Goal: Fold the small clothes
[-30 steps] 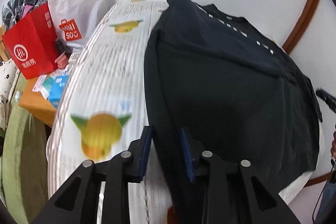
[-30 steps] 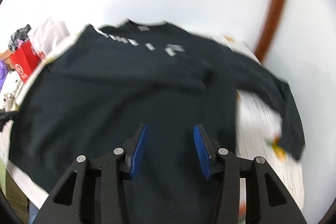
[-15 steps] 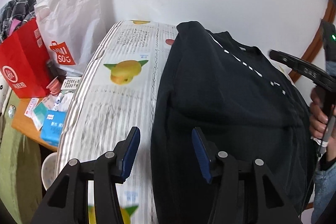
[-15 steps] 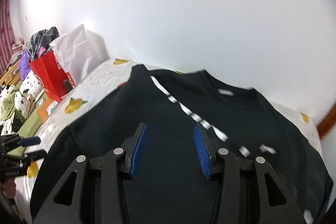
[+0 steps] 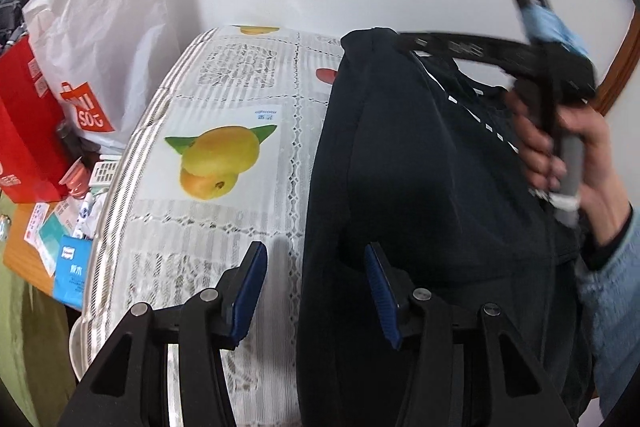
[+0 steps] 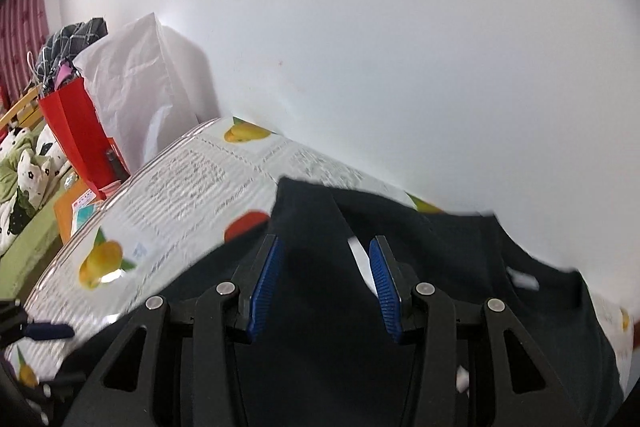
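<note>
While lying spread across the right part of the tabletop (image 5: 224, 235), which is wearing a fruit-printed cloth, the dark sweatshirt (image 5: 420, 187) is running its long axis away from the viewer toward the wall, its left side already folded inward to a straight edge. Left hand-held gripper (image 5: 316, 291) is hovering released, jaws apart and empty, straddling that folded edge: one finger over cloth, the other over garment. Right hand-held gripper (image 6: 326, 287) is hanging likewise released, gripping nothing, above the garment's upper body, neckline ahead and to its right. Judged from this layout, the right one is nearer the unfolded side, the left nearer the hem. White shopping bag (image 5: 104, 39) and red bag (image 5: 24, 131) are standing off-table at left.
</note>
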The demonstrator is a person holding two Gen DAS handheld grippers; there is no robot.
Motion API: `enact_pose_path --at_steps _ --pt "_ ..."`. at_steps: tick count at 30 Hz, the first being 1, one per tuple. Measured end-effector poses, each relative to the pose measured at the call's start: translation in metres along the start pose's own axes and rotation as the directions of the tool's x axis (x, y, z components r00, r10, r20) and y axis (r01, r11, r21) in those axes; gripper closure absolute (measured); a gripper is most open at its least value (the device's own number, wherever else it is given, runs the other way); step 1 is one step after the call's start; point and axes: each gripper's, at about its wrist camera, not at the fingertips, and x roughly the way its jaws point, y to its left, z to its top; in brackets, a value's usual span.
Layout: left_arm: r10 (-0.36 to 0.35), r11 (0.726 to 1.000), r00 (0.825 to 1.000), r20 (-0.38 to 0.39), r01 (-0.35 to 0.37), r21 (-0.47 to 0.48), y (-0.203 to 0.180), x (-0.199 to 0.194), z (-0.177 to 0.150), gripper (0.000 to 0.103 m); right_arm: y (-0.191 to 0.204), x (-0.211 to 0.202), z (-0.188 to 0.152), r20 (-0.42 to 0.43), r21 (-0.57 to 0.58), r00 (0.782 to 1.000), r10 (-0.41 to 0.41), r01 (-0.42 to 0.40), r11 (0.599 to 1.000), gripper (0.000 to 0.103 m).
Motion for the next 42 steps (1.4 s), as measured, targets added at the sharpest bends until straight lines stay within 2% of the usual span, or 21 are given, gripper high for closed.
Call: enact_pose_path --at_steps 4,7,9,10,12,15,18,21,22,25,28,29,30,32,35,38,40,42 --pt "-0.023 1.000 1.000 -0.002 0.023 0.010 -0.002 0.009 0.004 0.056 0.007 0.035 0.024 -0.012 -0.019 1.000 0.011 -0.012 1.000 0.057" --pt "-0.030 0.999 1.000 0.000 0.030 0.013 -0.004 0.015 0.005 0.069 0.009 0.059 0.033 -0.032 -0.021 0.999 0.002 -0.003 1.000 0.059" --pt "-0.055 0.998 0.998 -0.003 0.055 0.014 -0.002 0.019 0.004 0.084 0.011 0.067 0.033 -0.045 -0.035 0.999 0.031 -0.033 0.999 0.091" --pt "-0.062 0.998 0.998 0.003 0.062 0.014 -0.001 0.018 0.004 0.084 0.012 0.069 0.032 -0.051 -0.053 0.998 0.046 -0.049 0.997 0.090" --pt "-0.069 0.997 0.997 0.015 0.069 0.018 -0.001 0.016 0.003 0.086 0.009 0.061 0.029 0.000 -0.058 0.998 0.067 -0.067 0.996 0.092" --pt "-0.079 0.997 0.997 0.026 0.079 0.013 0.000 0.013 0.002 0.086 -0.009 0.056 0.027 0.039 0.022 0.992 0.121 -0.121 0.992 0.092" --pt "-0.075 0.997 0.997 0.020 0.075 0.013 0.001 0.012 0.001 0.086 -0.016 0.078 0.022 -0.009 0.089 0.993 0.116 -0.115 0.989 0.092" --pt "-0.071 0.997 0.997 0.013 0.071 0.004 0.002 0.014 0.000 0.086 -0.009 0.103 0.016 -0.070 0.095 0.994 0.088 -0.081 0.992 0.092" --pt "-0.073 0.997 0.997 0.009 0.073 0.000 0.003 0.015 0.000 0.086 -0.006 0.104 0.014 -0.062 0.087 0.995 0.073 -0.067 0.994 0.092" --pt "-0.070 0.998 0.998 0.004 0.070 -0.003 0.003 0.018 0.001 0.086 -0.006 0.099 0.014 -0.059 0.078 0.997 0.052 -0.047 0.996 0.088" --pt "-0.053 0.999 0.999 0.006 0.053 0.012 0.000 0.018 0.001 0.085 -0.018 0.081 0.011 -0.069 0.096 0.996 0.063 -0.056 0.994 0.068" --pt "-0.050 0.999 0.999 0.007 0.050 0.014 -0.001 0.018 0.001 0.085 -0.024 0.072 0.009 -0.065 0.103 0.996 0.064 -0.058 0.993 0.058" --pt "-0.049 0.999 0.999 0.008 0.049 0.013 -0.001 0.019 0.001 0.085 -0.033 0.058 0.005 -0.054 0.113 0.997 0.062 -0.055 0.992 0.053" --pt "-0.050 0.999 0.999 0.007 0.050 0.006 0.000 0.019 0.001 0.084 -0.050 0.030 -0.009 -0.041 0.120 0.999 0.026 -0.021 0.993 0.052" --pt "-0.054 0.999 0.999 0.004 0.054 -0.009 0.002 0.020 0.001 0.082 -0.088 -0.014 -0.046 -0.069 0.143 0.996 -0.057 0.066 0.987 0.050" --pt "-0.058 0.998 0.998 -0.002 0.058 -0.025 0.002 0.020 0.002 0.081 -0.136 -0.062 -0.102 -0.130 0.193 0.979 -0.155 0.178 0.965 0.047" --pt "-0.050 0.999 0.999 -0.016 0.049 -0.022 0.000 0.018 0.002 0.074 -0.163 -0.088 -0.133 -0.165 0.224 0.963 -0.214 0.248 0.943 0.044" --pt "-0.054 0.999 0.998 -0.022 0.053 -0.012 -0.004 0.014 -0.002 0.058 -0.196 -0.121 -0.172 -0.193 0.288 0.944 -0.269 0.316 0.904 0.038"
